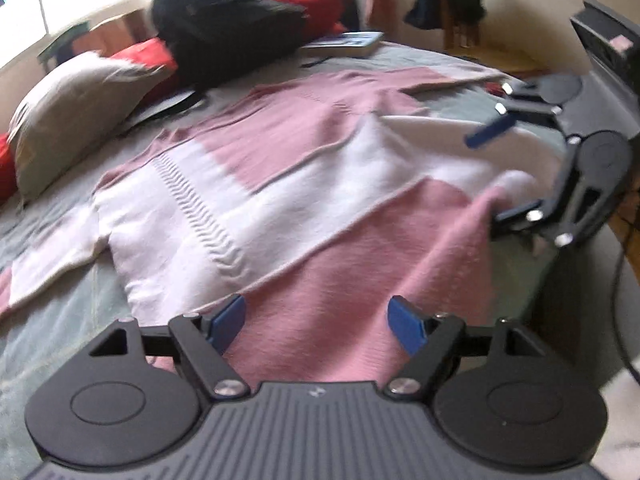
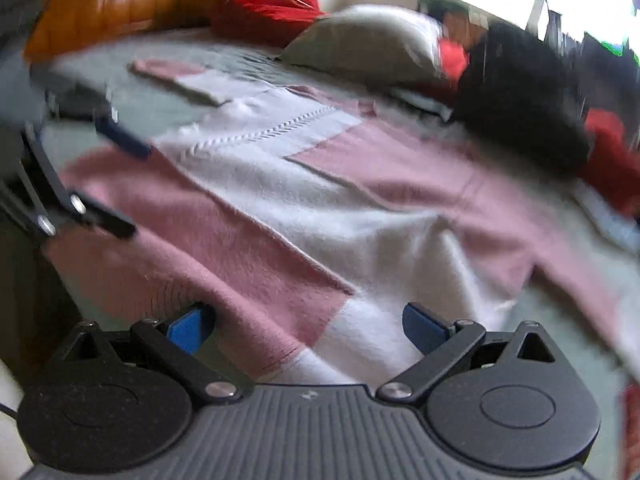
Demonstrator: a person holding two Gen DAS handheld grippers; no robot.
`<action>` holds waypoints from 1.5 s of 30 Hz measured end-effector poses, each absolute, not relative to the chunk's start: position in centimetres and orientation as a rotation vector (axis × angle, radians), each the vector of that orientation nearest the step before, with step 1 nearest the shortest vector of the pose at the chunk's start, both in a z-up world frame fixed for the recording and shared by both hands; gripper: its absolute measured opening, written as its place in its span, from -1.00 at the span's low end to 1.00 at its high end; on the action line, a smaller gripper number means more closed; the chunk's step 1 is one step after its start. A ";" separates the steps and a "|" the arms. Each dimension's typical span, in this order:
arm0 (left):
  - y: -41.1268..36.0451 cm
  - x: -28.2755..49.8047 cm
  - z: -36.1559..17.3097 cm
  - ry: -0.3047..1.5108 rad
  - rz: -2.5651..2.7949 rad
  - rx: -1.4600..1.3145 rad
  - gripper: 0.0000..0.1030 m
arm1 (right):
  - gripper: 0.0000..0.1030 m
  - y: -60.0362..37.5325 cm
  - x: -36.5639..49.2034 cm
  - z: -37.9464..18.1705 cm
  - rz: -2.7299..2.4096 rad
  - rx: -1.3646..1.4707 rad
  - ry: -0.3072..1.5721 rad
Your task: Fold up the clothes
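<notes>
Across the bed [image 1: 48, 320], the pink-and-white sweater [image 1: 280, 184] lay spread flat (one sleeve reaching toward the pillow [image 1: 76, 116]). The left gripper [image 1: 316, 326] and right gripper [image 2: 308, 326] hovered at its near hem, jaws apparently spread wide, holding nothing.

Pink-and-white colour-block sweater [image 1: 304, 184] on grey-green bedspread [image 1: 60, 312].

Grey pillow [image 1: 76, 116] beside black backpack [image 1: 228, 20]; red cushion [image 2: 268, 0]; book [image 1: 344, 43] on grey-green bedspread [image 1: 60, 320]
</notes>
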State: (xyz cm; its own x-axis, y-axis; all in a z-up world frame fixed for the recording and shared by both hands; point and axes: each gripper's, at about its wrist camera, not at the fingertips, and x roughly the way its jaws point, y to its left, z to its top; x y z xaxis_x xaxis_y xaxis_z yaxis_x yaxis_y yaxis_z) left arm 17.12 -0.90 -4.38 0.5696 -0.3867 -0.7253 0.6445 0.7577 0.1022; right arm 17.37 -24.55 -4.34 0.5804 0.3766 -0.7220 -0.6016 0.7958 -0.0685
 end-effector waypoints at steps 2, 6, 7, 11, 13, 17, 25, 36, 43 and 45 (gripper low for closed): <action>-0.8 17.0 -3.8 0.731 -0.620 0.347 0.47 | 0.98 -25.2 18.9 -4.6 0.602 -0.213 0.813; -1.6 14.1 -2.1 0.629 -0.763 0.369 0.60 | 1.00 -25.6 21.2 -5.9 0.580 -0.109 0.900; -2.1 13.3 -2.0 0.610 -0.796 0.407 0.60 | 1.00 -25.4 21.3 -6.0 0.582 -0.112 0.900; -4.3 12.1 -4.4 0.584 -0.756 0.615 0.60 | 1.00 -24.7 21.7 -6.2 0.575 -0.125 0.901; -5.1 12.3 -5.5 0.576 -0.700 0.673 0.60 | 1.00 -24.3 20.9 -6.1 0.568 -0.157 0.874; -4.1 13.6 -4.4 0.582 -0.653 0.573 0.60 | 1.00 -23.1 18.7 -6.0 0.548 -0.268 0.785; -2.7 15.3 -2.9 0.592 -0.625 0.449 0.60 | 1.00 -20.7 14.2 -5.9 0.503 -0.484 0.601; -3.9 12.4 -4.0 0.574 -0.708 0.529 0.60 | 1.00 -17.2 10.5 -7.1 0.289 -0.844 0.251; -3.9 10.7 -5.2 0.485 -0.571 0.713 0.61 | 1.00 -17.8 9.4 -4.6 0.234 -0.824 0.172; -2.8 10.1 -4.5 0.455 -0.515 0.741 0.63 | 1.00 -18.0 8.9 -4.0 0.231 -0.821 0.158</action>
